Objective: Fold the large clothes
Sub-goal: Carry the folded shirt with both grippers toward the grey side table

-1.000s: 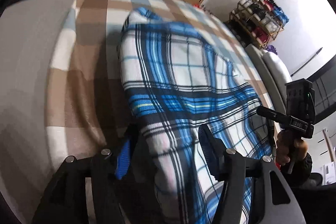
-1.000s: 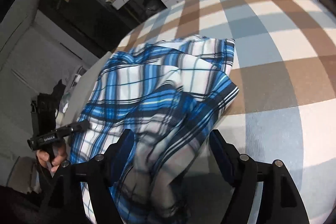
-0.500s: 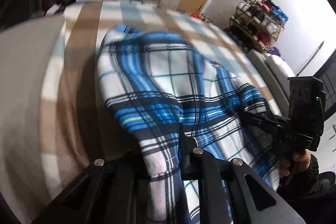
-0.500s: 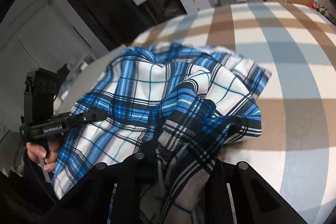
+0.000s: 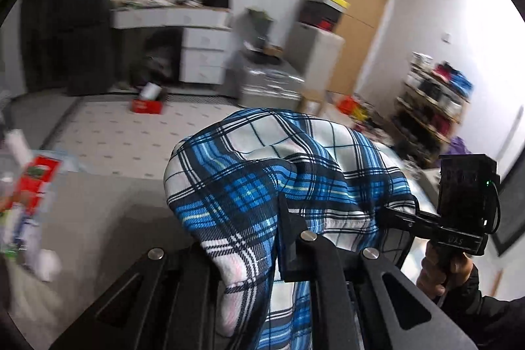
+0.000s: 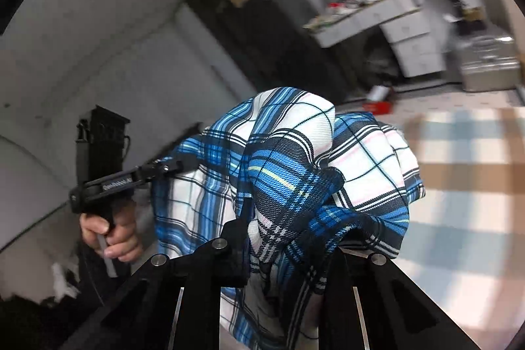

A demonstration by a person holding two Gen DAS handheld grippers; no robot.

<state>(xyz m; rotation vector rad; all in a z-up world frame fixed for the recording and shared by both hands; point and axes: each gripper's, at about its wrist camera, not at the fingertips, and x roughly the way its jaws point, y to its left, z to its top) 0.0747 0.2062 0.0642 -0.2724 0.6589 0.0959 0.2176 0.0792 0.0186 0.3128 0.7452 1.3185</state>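
Left wrist: both hands [image 5: 446, 268] raised

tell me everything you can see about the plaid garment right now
The plaid garment is soft woven cloth in blue, white and black checks with thin yellow lines. It is bunched and creased, held up off the checked bed cover, its folds draping over both tools. The left gripper is shut on one bunch, the right gripper on another, the cloth between them. How much hangs below is hidden.
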